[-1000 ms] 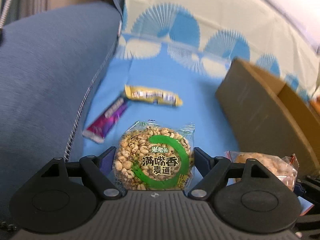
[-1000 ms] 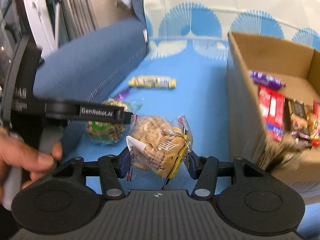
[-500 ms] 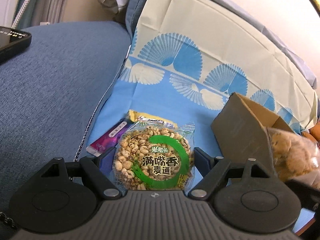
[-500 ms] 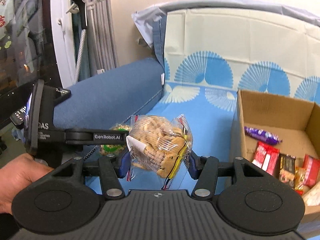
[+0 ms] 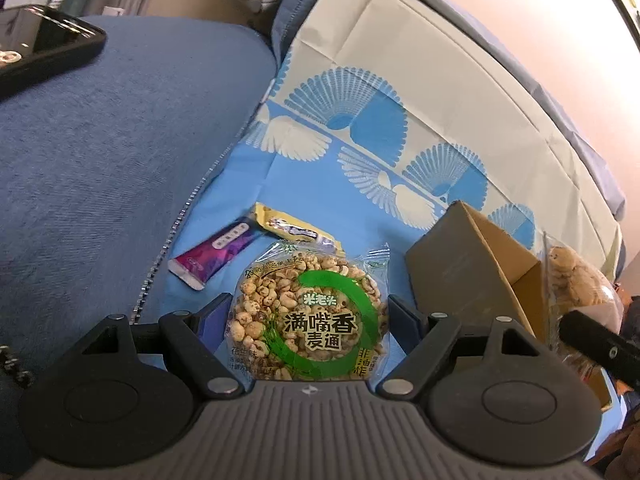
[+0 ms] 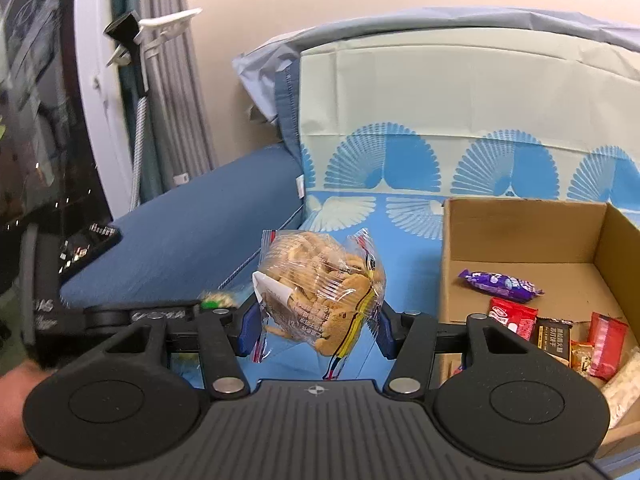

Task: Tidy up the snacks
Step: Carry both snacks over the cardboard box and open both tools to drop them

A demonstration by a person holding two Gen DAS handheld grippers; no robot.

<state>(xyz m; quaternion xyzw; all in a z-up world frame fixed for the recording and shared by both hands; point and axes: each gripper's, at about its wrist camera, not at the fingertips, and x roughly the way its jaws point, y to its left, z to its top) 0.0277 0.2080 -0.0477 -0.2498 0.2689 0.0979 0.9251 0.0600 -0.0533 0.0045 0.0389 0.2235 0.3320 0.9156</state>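
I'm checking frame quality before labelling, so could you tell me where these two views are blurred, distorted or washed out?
Left wrist view: strong fisheye bends the sofa back; the puffed-grain cake packet is sharp, the wall at upper right washed out. Right wrist view: the cookie bag is crisp, the left gripper at the left edge is smeared.

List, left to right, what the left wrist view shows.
phone → purple snack bar → puffed-grain pack in the left gripper → cardboard box → cookie bag
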